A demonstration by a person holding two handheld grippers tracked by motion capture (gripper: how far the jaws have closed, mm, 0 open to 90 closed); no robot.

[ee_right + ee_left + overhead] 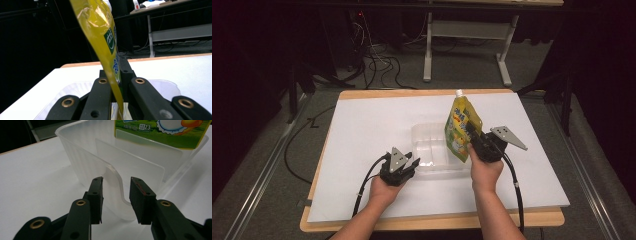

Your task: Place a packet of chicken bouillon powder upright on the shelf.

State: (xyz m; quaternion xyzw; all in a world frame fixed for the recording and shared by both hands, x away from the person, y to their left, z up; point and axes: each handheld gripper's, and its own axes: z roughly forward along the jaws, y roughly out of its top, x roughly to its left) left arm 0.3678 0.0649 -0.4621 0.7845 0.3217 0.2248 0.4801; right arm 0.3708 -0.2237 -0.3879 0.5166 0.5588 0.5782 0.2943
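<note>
My left hand-held gripper (116, 195) straddles the clear plastic tub's (75, 157) rim to steady it, jaws apart; right hand-held gripper (116, 85) clamps the yellow spouted pouch (100, 32) upright above it

Both grippers, left (408, 165) and right (473, 136), were black, each topped by a grey three-cornered plate and trailing a black cable. Brass-ringed holes dotted the fingers (96, 195). Forearms were unsleeved.
</note>
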